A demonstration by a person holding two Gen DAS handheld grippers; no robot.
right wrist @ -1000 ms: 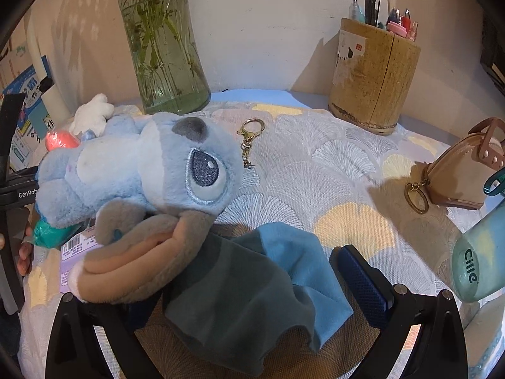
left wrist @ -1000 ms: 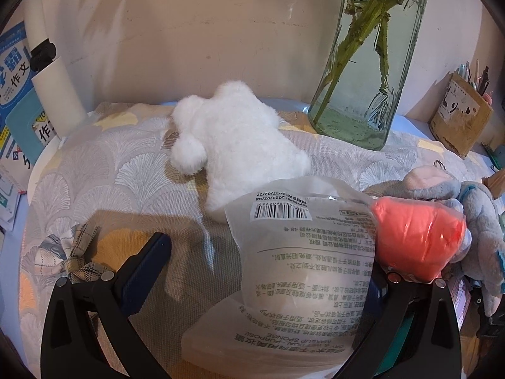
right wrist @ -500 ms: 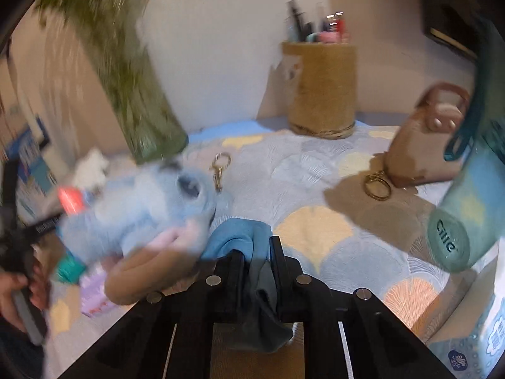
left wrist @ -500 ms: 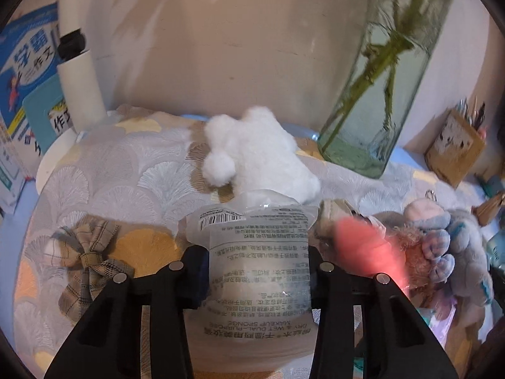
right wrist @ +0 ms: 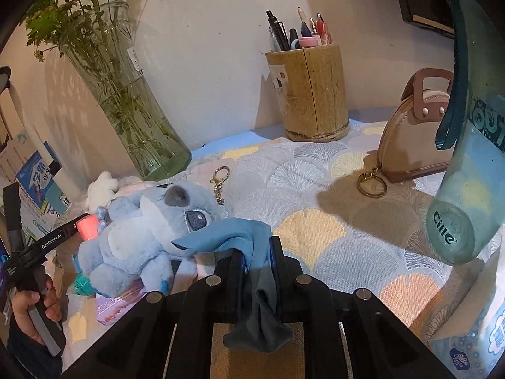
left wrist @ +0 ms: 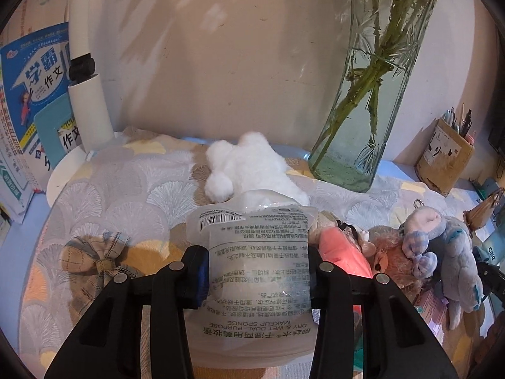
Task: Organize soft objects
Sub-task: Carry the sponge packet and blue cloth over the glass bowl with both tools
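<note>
The left tool (left wrist: 255, 271) is clamped on a clear plastic sponge packet (left wrist: 257, 252), its pads pressing in on both sides of the printed bag, which stands up between them. Its jaws have just been closing onto that packet. The right tool (right wrist: 256, 259) is pinched tight on a blue cloth (right wrist: 233, 237); the cloth bunches between the pads, one end flopping forward toward the blue plush (right wrist: 142, 240) and the darker end hanging down behind. Those jaws too have just been closing, with the cloth between them.

The table (right wrist: 315, 189) wears a fan-patterned cover. Near its back edge a white plush (left wrist: 249, 170) lies just beyond the packet, beside a tall glass vase (left wrist: 372, 94) of green stems. Toward the left edge sits a plaid bow (left wrist: 98, 259). To the right of the packet lies an orange-pink sponge (left wrist: 341, 252), touching a brown furry toy (left wrist: 391, 252), and the blue plush leans beside those.

At the back right corner stands a wooden pen holder (right wrist: 309, 91), with a tan purse (right wrist: 413, 139) near the right edge and a teal bottle (right wrist: 464, 189) close to the right camera. A hand (right wrist: 34, 303) grips the left tool's handle at the left edge of the right view.
</note>
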